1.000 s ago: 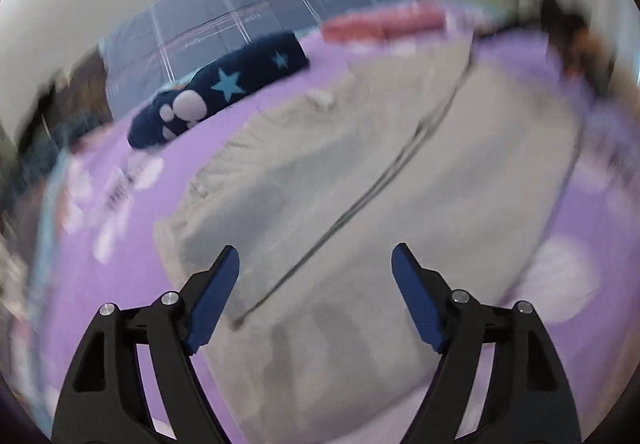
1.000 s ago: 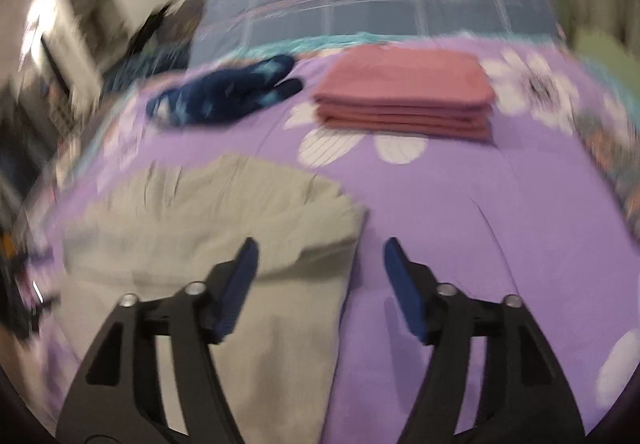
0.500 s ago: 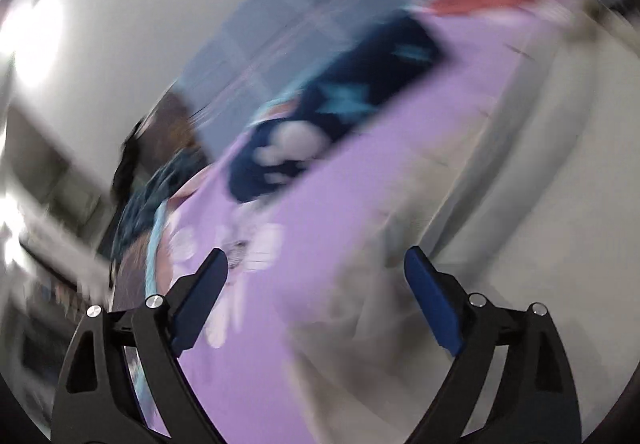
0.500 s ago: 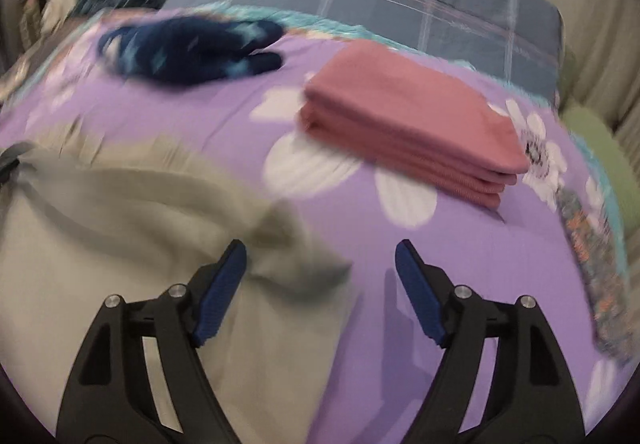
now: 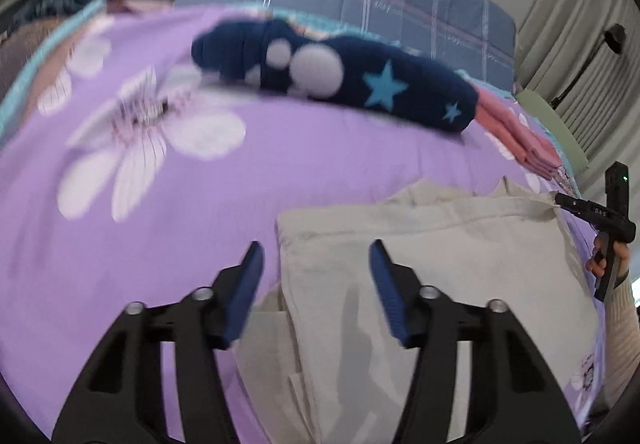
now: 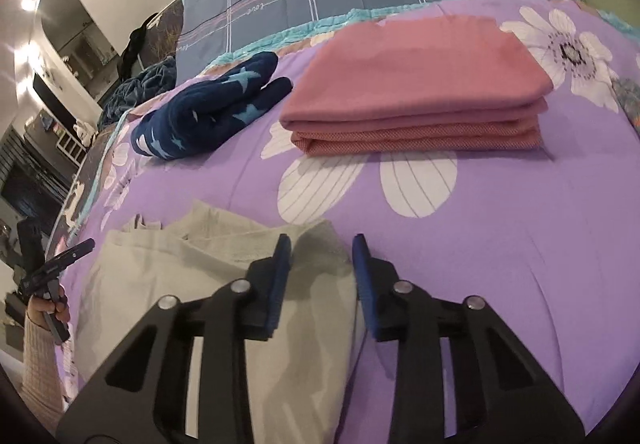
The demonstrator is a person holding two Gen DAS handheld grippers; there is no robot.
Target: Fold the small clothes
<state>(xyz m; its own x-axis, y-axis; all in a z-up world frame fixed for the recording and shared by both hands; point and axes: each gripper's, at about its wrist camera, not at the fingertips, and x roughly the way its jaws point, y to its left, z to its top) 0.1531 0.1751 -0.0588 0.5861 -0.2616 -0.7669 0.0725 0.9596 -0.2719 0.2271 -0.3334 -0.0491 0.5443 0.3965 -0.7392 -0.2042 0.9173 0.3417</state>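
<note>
Tilting downward over the bed, the left gripper (image 5: 316,268) is closing with its jaws about half apart; the near left corner of the beige garment (image 5: 440,268) lies between and below the pads, not pressed. The right gripper (image 6: 322,264) also angles down, jaws closing to a narrow gap over the garment's far right corner, with cloth between them; whether the pads touch it I cannot tell. Beyond both lie a navy starred garment (image 6: 212,111) and a folded pink stack (image 6: 420,83).

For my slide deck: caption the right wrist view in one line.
Right gripper closing over a corner of the beige garment on the purple floral bedspread, folded pink cloth behind.
</note>
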